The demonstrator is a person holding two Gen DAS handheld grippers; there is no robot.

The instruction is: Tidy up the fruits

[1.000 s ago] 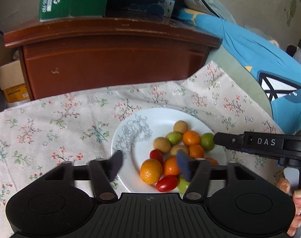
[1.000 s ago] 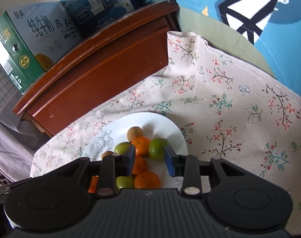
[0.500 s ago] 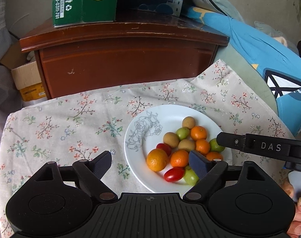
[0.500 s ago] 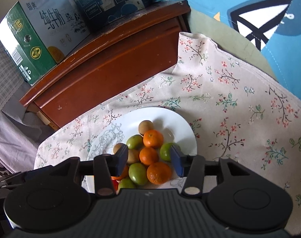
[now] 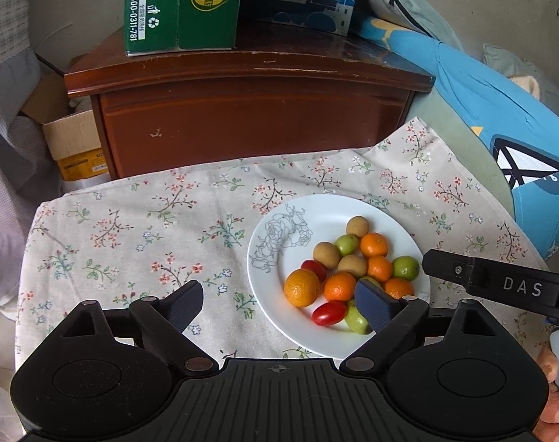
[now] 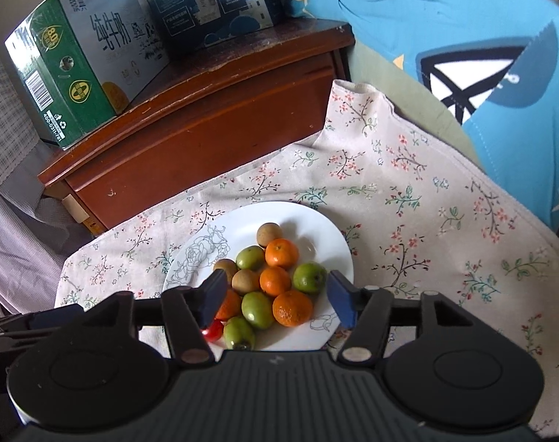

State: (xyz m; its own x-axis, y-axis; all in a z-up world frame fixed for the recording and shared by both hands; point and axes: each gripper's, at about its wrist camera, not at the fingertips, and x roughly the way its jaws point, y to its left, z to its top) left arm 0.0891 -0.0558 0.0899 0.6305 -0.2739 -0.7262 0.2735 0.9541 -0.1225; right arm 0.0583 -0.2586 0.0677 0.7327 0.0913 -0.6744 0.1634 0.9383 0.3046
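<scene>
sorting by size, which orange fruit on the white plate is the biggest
The large orange at the pile's left edge, beside the red cherry tomatoes; the other orange fruits are smaller mandarins.

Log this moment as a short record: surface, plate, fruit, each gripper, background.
surface: floral tablecloth
plate: white plate with a line-drawn rose, right of centre in the left wrist view
fruit: piled on the plate, namely oranges, green fruits, brown fruits, cherry tomatoes
left gripper: open, nothing between its jaws, which have just been opening
right gripper: open, above the pile, gripping nothing, jaws have just been opening
background: wooden cabinet carrying a green carton and a blue carton
</scene>
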